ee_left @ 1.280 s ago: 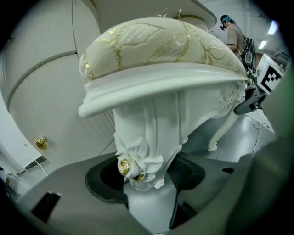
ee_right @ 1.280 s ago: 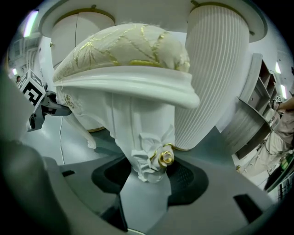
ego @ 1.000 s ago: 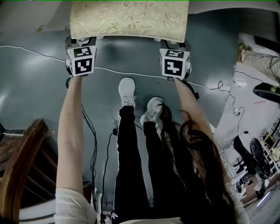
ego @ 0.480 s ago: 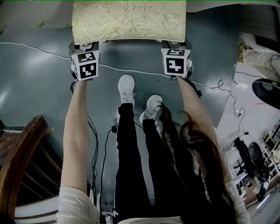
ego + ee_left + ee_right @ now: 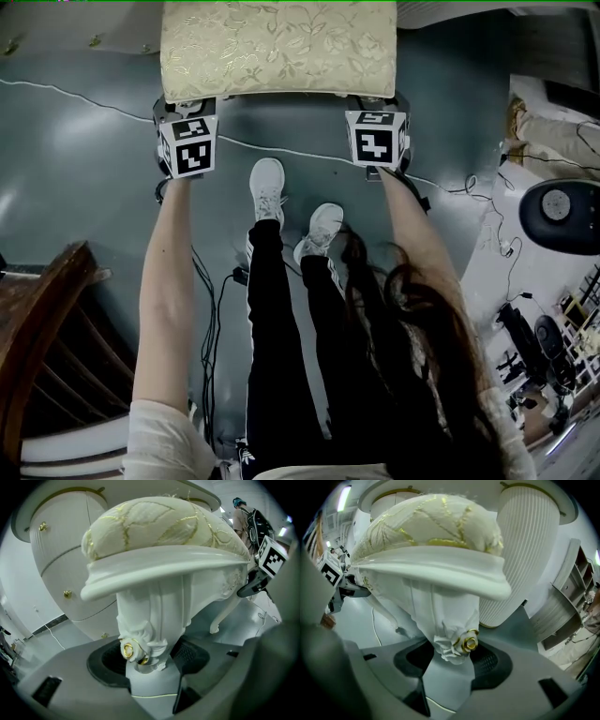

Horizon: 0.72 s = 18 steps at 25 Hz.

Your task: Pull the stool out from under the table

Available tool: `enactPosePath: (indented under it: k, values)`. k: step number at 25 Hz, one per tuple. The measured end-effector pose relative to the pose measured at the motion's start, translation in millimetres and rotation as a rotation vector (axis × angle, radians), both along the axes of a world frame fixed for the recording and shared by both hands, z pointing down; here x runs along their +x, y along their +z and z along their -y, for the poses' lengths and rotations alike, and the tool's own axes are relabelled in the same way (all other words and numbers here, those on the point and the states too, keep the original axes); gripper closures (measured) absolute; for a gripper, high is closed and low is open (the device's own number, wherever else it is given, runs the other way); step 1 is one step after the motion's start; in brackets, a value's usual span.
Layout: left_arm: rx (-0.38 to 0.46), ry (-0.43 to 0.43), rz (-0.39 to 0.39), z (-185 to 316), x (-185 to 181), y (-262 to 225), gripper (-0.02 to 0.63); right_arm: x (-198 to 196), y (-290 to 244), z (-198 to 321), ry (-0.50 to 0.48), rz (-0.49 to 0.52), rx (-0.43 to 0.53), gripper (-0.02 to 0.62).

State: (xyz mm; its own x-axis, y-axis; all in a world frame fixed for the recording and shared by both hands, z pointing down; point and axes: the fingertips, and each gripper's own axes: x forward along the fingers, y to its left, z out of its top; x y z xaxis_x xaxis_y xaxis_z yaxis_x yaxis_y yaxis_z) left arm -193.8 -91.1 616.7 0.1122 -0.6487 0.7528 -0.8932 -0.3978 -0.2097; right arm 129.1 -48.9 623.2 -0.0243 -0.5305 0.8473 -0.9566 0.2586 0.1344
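The stool [image 5: 278, 49] has a cream cushion with gold leaf pattern on a white carved frame, and it stands at the top of the head view. My left gripper [image 5: 190, 117] reaches under its near left corner, my right gripper [image 5: 375, 111] under its near right corner. In the left gripper view the left gripper [image 5: 146, 660] is shut on a white stool leg [image 5: 150, 620] with a gold rosette. In the right gripper view the right gripper [image 5: 452, 657] grips the other front leg [image 5: 445, 616] the same way. The white table [image 5: 61, 550] stands just behind the stool.
The person's two white shoes [image 5: 268, 186] stand just short of the stool. A dark wooden chair [image 5: 37, 347] is at the lower left. Cables [image 5: 281, 150] cross the grey floor. A round black base [image 5: 560, 206] and clutter lie at the right. A ribbed white table pedestal [image 5: 529, 550] stands behind.
The stool and both grippers have slid a little toward the person, and more of the cushion shows. Both grips stay the same.
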Motion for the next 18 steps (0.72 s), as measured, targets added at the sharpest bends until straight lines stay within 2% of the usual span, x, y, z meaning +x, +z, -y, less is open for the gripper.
enactPosePath:
  k: [6, 12, 18]
  values:
    - [-0.010, 0.007, -0.002, 1.0, 2.1, -0.7, 0.330, 2.6, -2.9, -2.3, 0.017, -0.007, -0.012, 0.345]
    - [-0.068, 0.004, 0.027, -3.0, -1.5, -3.8, 0.330, -1.1, -0.6, -5.8, 0.007, 0.011, -0.060, 0.345]
    - [-0.091, -0.008, 0.031, -7.7, -0.7, -4.5, 0.330, 0.6, -2.4, -6.1, 0.002, 0.009, -0.084, 0.345]
